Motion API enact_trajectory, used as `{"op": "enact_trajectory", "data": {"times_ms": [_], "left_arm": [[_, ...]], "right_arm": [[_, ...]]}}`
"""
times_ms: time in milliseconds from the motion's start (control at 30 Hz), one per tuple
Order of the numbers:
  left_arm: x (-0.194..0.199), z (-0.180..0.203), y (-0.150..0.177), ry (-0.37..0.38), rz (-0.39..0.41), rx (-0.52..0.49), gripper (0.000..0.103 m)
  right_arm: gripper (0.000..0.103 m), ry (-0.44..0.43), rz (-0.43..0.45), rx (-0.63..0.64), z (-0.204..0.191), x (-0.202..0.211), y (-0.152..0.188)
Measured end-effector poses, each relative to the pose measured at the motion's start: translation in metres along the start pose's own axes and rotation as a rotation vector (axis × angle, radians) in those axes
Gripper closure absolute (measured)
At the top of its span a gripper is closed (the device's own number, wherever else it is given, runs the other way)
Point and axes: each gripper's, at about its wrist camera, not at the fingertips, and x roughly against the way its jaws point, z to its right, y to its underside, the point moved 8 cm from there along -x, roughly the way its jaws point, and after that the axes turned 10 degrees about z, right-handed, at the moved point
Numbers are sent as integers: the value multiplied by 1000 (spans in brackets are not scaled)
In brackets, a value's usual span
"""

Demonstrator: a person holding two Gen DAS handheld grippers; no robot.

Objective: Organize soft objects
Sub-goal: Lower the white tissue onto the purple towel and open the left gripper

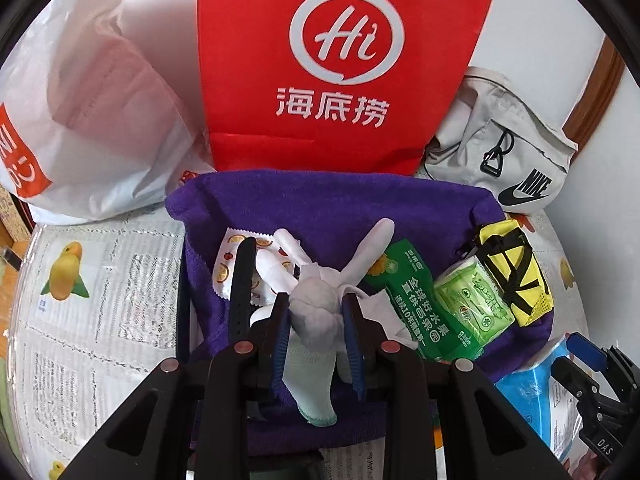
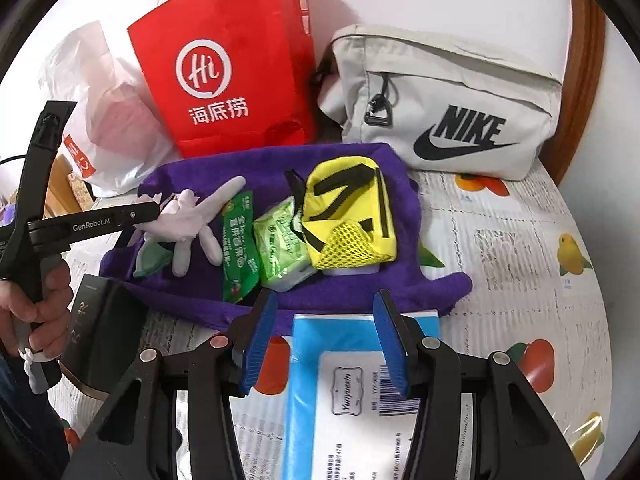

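Between the left tongs [image 1: 318, 334], pinched, hung the glove [image 1: 316, 312], long axis down over the towel [image 1: 320, 204]; right tongs [image 2: 326, 344] spread, straddling blue pack [image 2: 340, 360], empty.

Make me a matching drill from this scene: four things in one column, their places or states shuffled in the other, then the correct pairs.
Things:
1. white glove
2. yellow pouch
3. red paper bag
4. blue-and-white packet

Places or states:
A. stands upright behind the purple towel
B. clamped in the left hand-held gripper
C. lies beneath the open right hand-held gripper
D. rests on the towel beside the green tissue pack

Pairs: 1-B, 2-D, 3-A, 4-C
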Motion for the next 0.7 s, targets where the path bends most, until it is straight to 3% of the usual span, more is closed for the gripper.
{"op": "enact_trajectory", "data": {"times_ms": [200,367,700], "left_arm": [[-8,0,2,-1,-22,2,75],[-3,4,-2,-10,-12,-16,47],[32,-1,-4,-46,19,-34,36]], "right_arm": [[53,-3,9,-4,2,4,-1],[53,-7,11,-1,0,10,0],[53,-12,14,7,-9,38,7]]}}
